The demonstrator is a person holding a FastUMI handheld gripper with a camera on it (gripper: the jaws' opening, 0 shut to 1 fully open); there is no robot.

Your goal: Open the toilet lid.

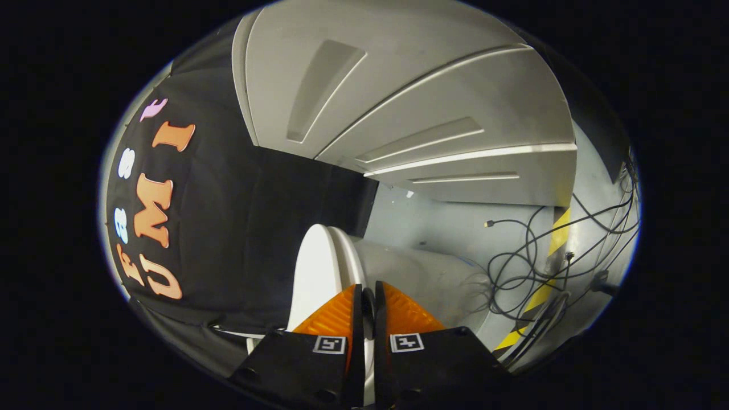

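One toilet lid shows, white and rounded, seen edge-on and turned sideways in the tilted view. One tool is at it: its two fingers stand close together with a narrow gap, and the rim of the lid runs into that gap, so the tool looks clamped on the lid's edge, though the contact itself is partly hidden by the fingers. Each finger base carries one square marker, two in all.

Just beside the lid, on the side away from the black cloth wall, lies the toilet's pale body. Beyond the toilet body spreads a grey floor with a loose tangle of several black cables; one cable end lies apart from the tangle. One yellow-and-black striped strip crosses the floor under the cables. Further beyond the lid rise grey panelled walls with three recessed slots.
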